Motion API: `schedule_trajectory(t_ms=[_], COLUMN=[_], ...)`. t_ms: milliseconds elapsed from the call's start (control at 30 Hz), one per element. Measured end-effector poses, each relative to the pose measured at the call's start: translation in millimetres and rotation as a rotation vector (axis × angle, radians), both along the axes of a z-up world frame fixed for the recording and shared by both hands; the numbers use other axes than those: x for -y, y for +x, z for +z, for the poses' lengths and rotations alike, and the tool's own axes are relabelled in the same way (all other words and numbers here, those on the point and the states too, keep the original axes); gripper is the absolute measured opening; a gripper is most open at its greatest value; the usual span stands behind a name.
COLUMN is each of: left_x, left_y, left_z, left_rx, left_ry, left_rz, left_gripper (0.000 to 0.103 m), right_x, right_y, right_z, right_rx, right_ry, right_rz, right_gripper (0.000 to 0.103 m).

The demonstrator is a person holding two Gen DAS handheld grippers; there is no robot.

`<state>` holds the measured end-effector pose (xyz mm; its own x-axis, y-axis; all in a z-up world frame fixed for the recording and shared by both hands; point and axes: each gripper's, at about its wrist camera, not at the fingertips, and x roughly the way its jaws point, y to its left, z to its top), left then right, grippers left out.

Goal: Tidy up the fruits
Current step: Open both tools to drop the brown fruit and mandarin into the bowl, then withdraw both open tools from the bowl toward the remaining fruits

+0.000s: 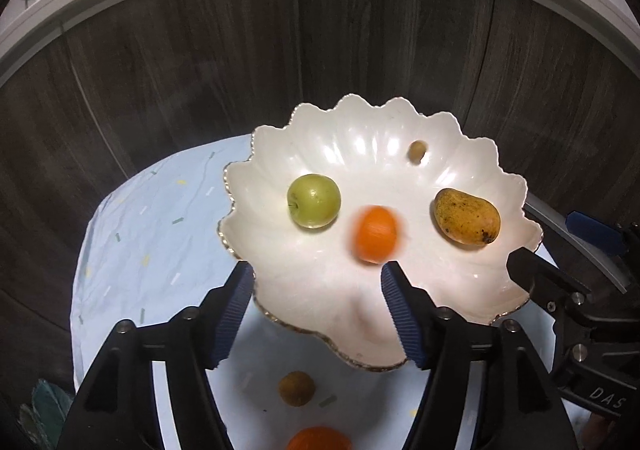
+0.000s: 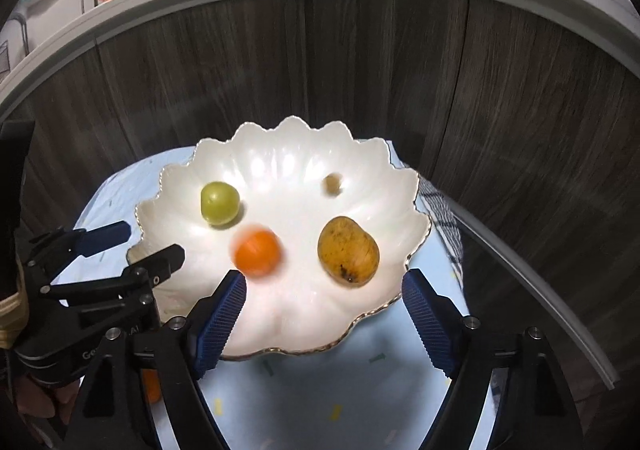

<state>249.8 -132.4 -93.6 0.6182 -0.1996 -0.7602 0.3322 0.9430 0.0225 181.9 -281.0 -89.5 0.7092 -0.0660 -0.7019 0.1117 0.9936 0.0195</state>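
Observation:
A white scalloped bowl (image 1: 460, 282) (image 2: 296, 326) sits on a light blue cloth. In it lie a green apple (image 1: 314, 201) (image 2: 219, 203), a blurred orange (image 1: 376, 234) (image 2: 257, 253), a yellow mango (image 1: 467, 216) (image 2: 348, 256) and a small brown fruit (image 1: 417, 150) (image 2: 333, 183). My left gripper (image 1: 318, 274) is open and empty over the bowl's near rim; it also shows at the left of the right wrist view (image 2: 148, 246). My right gripper (image 2: 324, 286) is open and empty over the bowl's near edge; it also shows at the right of the left wrist view (image 1: 560, 246).
On the cloth (image 1: 152, 242) in front of the bowl lie a small brown fruit (image 1: 296, 388) and another orange (image 1: 319, 439). A dark wood-grain wall (image 1: 200, 50) stands behind the table. A checked cloth (image 2: 444, 210) lies at the right.

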Motion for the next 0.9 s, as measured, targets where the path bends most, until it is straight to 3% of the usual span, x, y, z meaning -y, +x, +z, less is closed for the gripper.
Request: schedule_trajectory(t_ms=[167,300,900], left_x=[-9.5,-16.2,-42.6], left_y=[-7.8,-14.0,-52.7], left_z=[13.1,23.6,48.9], left_rx=[0.034,0.058,0.108], left_ry=[-0.001,-0.001,-0.005], left_rz=[0.034,0.058,0.098], left_gripper=[0.082,0.086,0.086], right_x=[-4.5,-9.0,-32.0], right_y=[-6.9,-12.8,-43.9], right_z=[11.5,19.0,46.4], right_rx=[0.026,0.037,0.087], right_ry=[-0.012,-0.021,-0.044], right_rz=[-0.001,-0.003,0.016], right_gripper=[0.081,0.081,0.081])
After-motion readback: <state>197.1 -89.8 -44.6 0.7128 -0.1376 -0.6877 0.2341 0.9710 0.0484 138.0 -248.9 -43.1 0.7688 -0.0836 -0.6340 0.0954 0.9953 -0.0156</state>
